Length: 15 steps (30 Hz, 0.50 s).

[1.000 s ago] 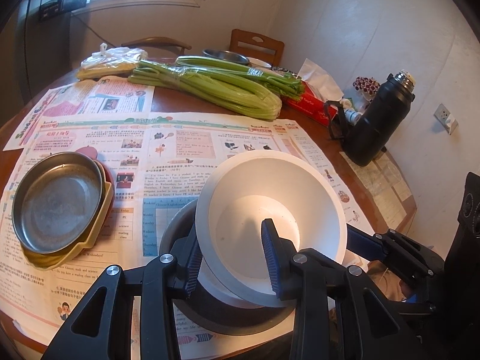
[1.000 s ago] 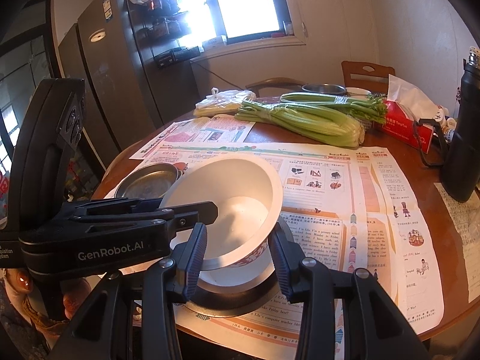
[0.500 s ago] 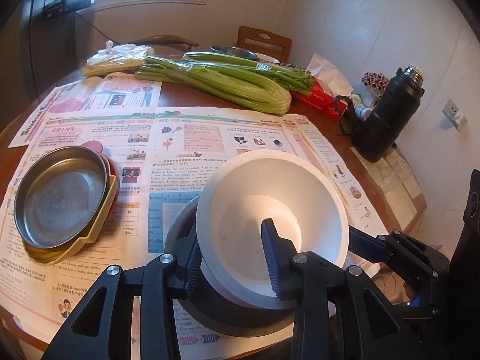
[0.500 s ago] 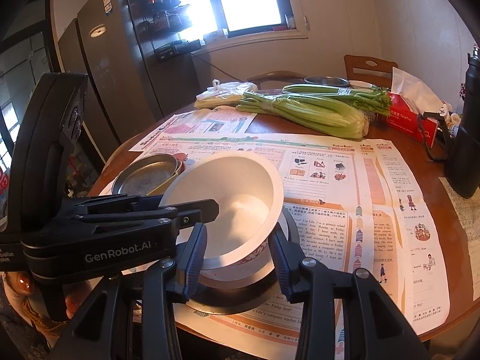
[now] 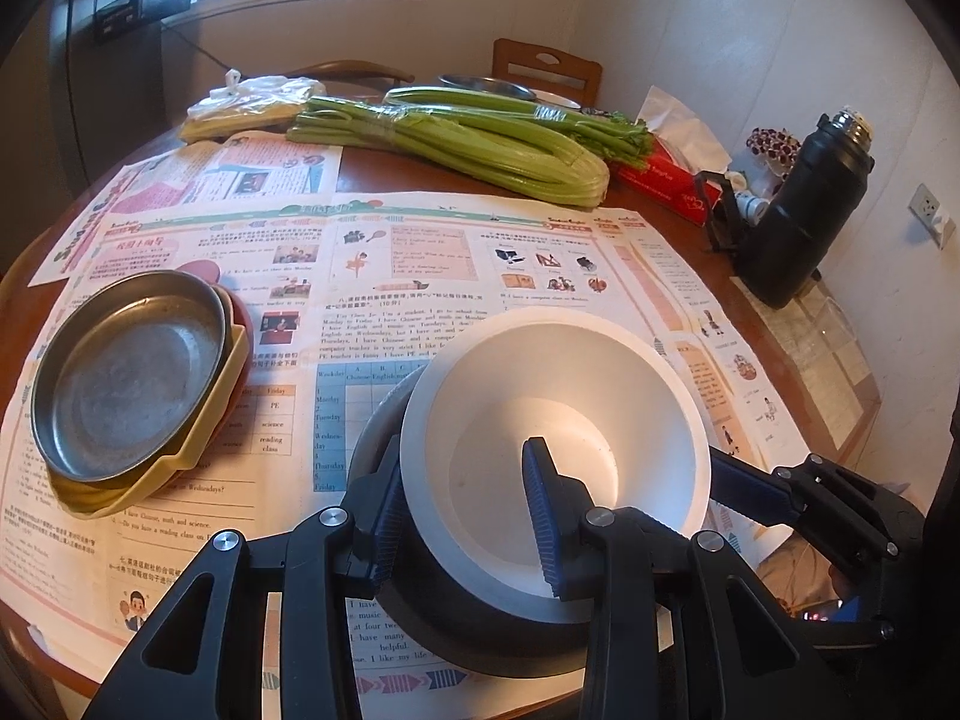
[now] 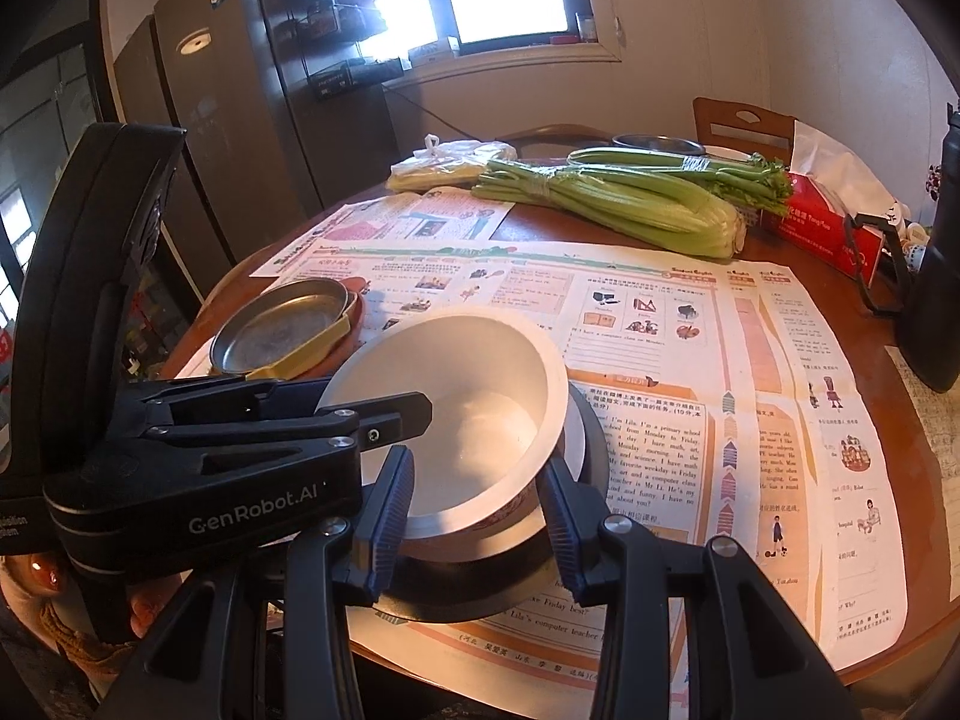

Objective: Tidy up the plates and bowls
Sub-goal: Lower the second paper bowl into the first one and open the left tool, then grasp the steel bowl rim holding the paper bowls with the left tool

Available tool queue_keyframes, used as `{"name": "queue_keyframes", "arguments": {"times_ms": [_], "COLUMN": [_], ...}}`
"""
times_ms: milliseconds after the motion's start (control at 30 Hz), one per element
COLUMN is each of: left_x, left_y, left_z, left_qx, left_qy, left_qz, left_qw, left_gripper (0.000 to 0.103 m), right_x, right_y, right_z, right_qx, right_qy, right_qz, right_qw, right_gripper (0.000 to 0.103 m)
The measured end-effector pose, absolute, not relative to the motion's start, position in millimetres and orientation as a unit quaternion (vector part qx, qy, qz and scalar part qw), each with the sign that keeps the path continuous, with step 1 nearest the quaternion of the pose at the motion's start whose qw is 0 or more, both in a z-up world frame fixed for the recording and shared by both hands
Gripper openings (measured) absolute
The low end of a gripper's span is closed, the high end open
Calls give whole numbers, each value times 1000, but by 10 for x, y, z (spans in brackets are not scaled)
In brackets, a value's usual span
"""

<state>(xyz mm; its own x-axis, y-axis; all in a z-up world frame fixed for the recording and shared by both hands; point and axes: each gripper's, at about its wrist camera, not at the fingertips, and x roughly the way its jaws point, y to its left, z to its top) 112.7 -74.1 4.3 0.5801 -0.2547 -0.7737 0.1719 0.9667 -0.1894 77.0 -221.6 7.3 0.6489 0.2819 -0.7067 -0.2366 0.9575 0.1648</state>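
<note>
Squarely between both jaws: white bowl [image 5: 558, 420]

Home dining kitchen, fridge [image 6: 198, 138], celery [image 5: 480, 144] on table [image 5: 690, 222]

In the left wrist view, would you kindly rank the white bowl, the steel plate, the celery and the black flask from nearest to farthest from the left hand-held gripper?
1. White bowl: its rim is clamped by the left hand-held gripper.
2. Steel plate: to the left, on the stacked plates.
3. Black flask: far right.
4. Celery: across the table's far side.
The flask and celery are close to call.
</note>
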Motion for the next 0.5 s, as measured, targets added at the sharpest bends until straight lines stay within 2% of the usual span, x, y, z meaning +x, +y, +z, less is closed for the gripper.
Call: {"name": "queue_keyframes", "arguments": {"times_ms": [500], "left_x": [1129], "left_y": [-675], "left_z": [57], "left_qx": [-56], "left_qy": [439], "left_qz": [-122], "left_qw": [888], "left_gripper": [37], "right_x": [765], "right_y": [-2264], "right_z": [76], "right_qx": [24], "right_qy": [394], "right_qz": [127], "right_qw": [910], "right_gripper": [43]}}
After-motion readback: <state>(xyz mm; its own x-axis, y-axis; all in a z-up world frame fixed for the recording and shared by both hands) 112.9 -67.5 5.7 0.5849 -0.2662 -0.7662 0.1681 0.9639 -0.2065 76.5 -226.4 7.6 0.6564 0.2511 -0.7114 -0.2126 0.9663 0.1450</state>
